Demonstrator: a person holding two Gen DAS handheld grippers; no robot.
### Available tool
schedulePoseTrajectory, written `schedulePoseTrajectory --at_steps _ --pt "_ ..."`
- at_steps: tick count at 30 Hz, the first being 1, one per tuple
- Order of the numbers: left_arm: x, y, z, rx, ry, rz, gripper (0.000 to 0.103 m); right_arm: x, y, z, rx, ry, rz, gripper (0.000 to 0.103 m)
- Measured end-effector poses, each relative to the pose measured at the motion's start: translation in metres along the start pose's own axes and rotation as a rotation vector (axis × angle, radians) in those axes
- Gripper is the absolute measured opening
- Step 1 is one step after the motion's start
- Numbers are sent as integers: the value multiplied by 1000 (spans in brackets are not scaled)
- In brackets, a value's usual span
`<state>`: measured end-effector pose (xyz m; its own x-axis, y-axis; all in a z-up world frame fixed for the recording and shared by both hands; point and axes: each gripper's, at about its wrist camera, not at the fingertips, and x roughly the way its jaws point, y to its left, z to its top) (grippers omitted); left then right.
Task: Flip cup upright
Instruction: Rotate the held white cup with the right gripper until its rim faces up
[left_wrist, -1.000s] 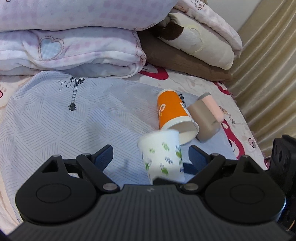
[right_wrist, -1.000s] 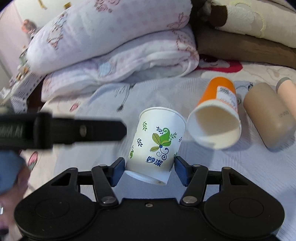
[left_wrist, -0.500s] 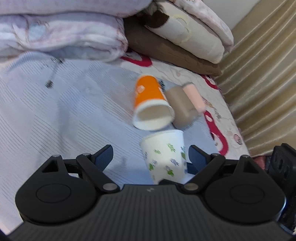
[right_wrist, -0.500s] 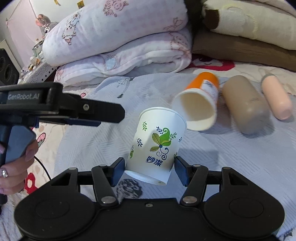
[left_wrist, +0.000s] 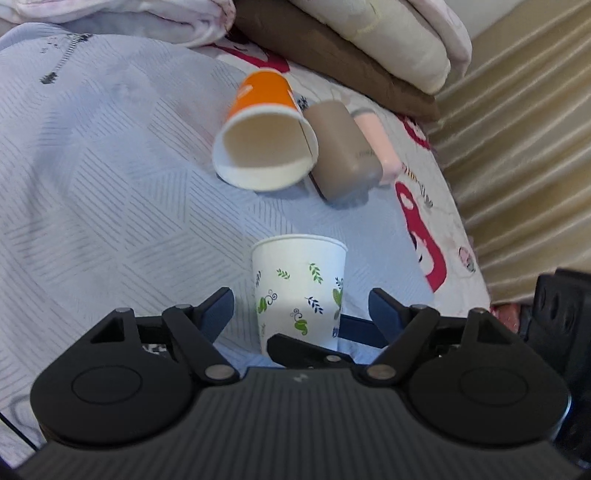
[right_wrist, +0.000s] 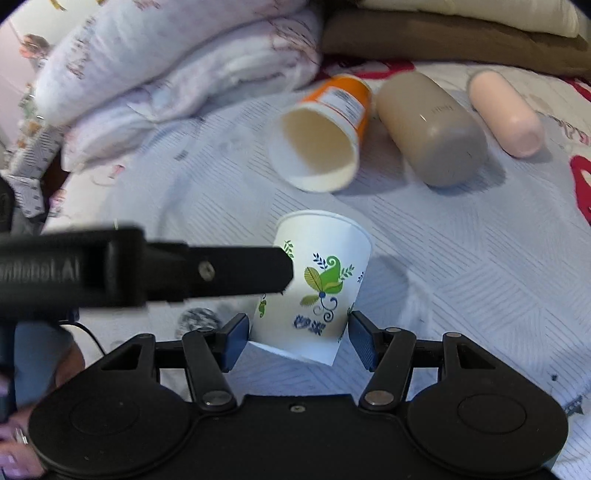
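Writing: left gripper (right_wrist: 286, 275) body reads roughly "...nRobot.AI", blurred and partly cut off. White paper cup with green and blue leaf print (right_wrist: 314, 288) carries small blue characters low on its wall, unreadable. Orange paper cup with white inside (right_wrist: 325, 140) has a white printed label, text too small to read. Tan cylindrical bottle (right_wrist: 432, 129) has faint lettering, illegible.

White cup: mouth up, long axis near vertical, tilted slightly; it sits between the right gripper (right_wrist: 299, 339) fingers, which pinch its lower wall. Whether its base touches the grey striped bedsheet (right_wrist: 461, 266) is unclear. Left gripper (left_wrist: 301, 308) fingers spread wide, cup (left_wrist: 301, 291) between them, not touching. Orange cup lies on its side, mouth toward the cameras, beside the tan bottle and a pink cylindrical bottle (right_wrist: 506, 114). Cup bottom hidden in the left wrist view.
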<state>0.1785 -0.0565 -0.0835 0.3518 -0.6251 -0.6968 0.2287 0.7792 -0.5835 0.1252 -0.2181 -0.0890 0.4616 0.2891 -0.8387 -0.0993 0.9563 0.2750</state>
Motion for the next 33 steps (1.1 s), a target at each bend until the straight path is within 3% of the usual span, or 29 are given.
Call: schedulePoseTrajectory --at_steps 3,5,9,12,18,20,25,29,33 --pt "6 0 0 0 6 0 74 6 -3 1 29 33 23 65" --pt "8 2 4 -10 11 4 64 6 -3 1 13 35 24 66" --pt "10 13 10 -45 21 -13 58 5 -7 3 29 44 67 79" --pt "14 17 14 -56 40 -23 52 0 -10 7 41 27 77 80" --pt "21 20 17 -53 63 -50 52 5 -17 23 33 57 137 78" --pt "24 22 18 -58 69 -54 54 12 -16 25 4 74 101 69" --pt "23 25 20 -57 69 -69 55 13 -14 22 -48 65 86 66" --pt "12 16 21 19 19 -40 55 10 -2 16 -137 10 49 66" --pt "-6 4 24 131 -83 12 55 6 19 10 -263 -116 -10 66"
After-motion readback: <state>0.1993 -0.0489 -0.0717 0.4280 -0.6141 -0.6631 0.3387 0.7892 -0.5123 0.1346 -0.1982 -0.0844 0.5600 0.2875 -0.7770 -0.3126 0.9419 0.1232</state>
